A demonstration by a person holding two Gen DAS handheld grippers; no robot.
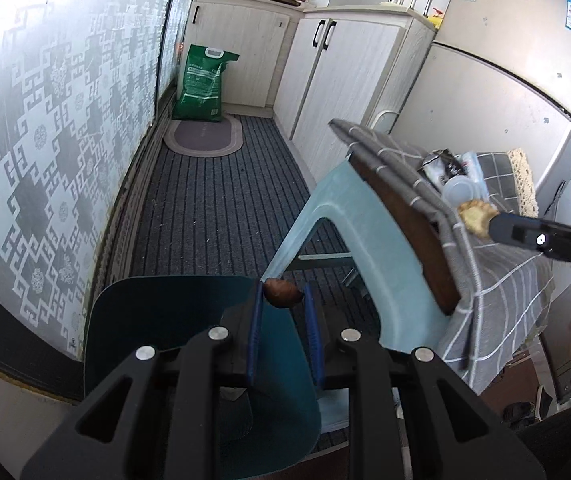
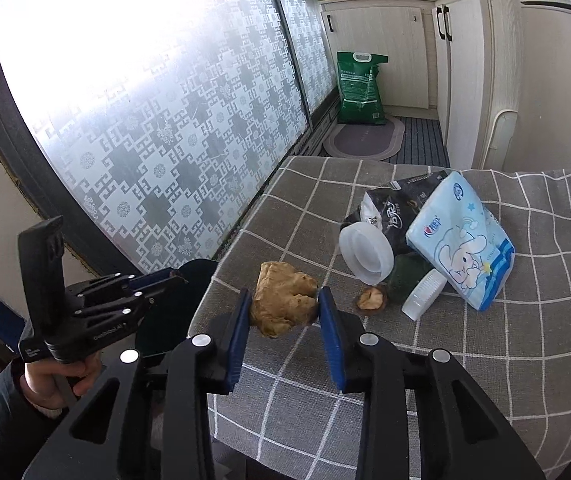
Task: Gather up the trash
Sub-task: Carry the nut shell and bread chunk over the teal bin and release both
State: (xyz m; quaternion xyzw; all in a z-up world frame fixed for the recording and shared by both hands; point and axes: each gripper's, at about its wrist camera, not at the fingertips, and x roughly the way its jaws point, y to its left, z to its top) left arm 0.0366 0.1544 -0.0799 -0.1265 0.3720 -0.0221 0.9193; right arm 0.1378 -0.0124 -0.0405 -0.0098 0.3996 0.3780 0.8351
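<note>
My left gripper (image 1: 284, 294) is shut on a small brown scrap (image 1: 282, 293) and holds it over the open dark teal bin (image 1: 133, 320) on the floor. It shows in the right wrist view (image 2: 173, 278) beside the table, above the bin (image 2: 197, 270). My right gripper (image 2: 285, 306) is shut on a tan ginger root (image 2: 283, 300), just above the grey checked tablecloth (image 2: 445, 380). The ginger also shows in the left wrist view (image 1: 477, 218). On the cloth lie a brown shell piece (image 2: 371, 299), a clear lid (image 2: 365, 254), a small white bottle (image 2: 423, 294), a black packet (image 2: 393, 208) and a blue tissue pack (image 2: 463, 244).
A pale blue plastic stool (image 1: 349, 248) stands beside the table. A green sack (image 1: 201, 84) and an oval mat (image 1: 205, 136) lie at the far end of the striped floor. White cabinets (image 1: 337, 80) and a fridge (image 1: 517, 52) line the right; a patterned glass door (image 2: 145, 128) the left.
</note>
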